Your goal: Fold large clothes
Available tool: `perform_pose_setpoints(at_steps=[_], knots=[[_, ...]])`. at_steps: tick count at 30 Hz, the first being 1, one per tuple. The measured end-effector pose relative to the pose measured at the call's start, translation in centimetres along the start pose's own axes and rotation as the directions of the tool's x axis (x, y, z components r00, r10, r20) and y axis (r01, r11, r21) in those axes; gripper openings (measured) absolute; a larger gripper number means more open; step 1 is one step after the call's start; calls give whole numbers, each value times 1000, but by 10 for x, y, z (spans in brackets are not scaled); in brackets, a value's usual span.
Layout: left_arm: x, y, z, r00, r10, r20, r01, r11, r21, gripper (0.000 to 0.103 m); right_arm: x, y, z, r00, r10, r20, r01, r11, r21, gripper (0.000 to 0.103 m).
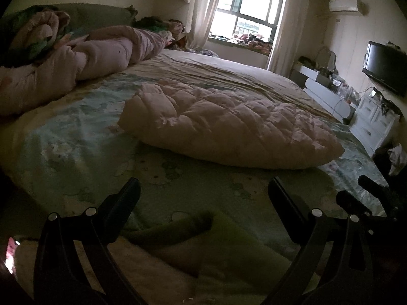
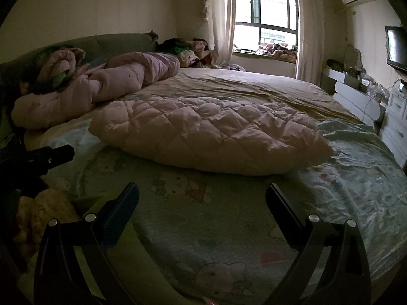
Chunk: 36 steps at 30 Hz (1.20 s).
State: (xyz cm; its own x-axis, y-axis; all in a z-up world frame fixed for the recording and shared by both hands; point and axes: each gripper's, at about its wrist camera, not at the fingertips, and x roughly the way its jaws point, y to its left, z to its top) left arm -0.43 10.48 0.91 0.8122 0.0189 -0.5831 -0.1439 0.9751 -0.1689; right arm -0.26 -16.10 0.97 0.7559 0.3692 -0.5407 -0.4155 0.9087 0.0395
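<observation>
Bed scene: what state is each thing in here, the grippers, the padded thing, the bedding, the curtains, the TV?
Left gripper: open, empty.
Right gripper: open, empty.
Quilted coat: folded into a flat bundle on the bed.
Pink duvet: rumpled, bunched by the headboard.
Curtains: drawn apart.
TV: off.

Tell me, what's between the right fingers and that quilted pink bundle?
Only bare cartoon-print bedsheet separates the right gripper from the pink bundle, shown in the right wrist view.
</observation>
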Motion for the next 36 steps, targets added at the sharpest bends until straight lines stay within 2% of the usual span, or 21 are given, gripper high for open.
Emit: perform_pose_setpoints(at_steps=[9, 36], knots=[[1, 3, -1, 1000, 29, -4, -29, 1000, -7, 94, -2, 4, 1, 1000, 0, 2, 0, 1000, -12, 99], [-1, 5, 0, 999, 46, 4, -46, 999, -10, 94, 2, 4, 1, 1000, 6, -20, -7, 1000, -13, 99]])
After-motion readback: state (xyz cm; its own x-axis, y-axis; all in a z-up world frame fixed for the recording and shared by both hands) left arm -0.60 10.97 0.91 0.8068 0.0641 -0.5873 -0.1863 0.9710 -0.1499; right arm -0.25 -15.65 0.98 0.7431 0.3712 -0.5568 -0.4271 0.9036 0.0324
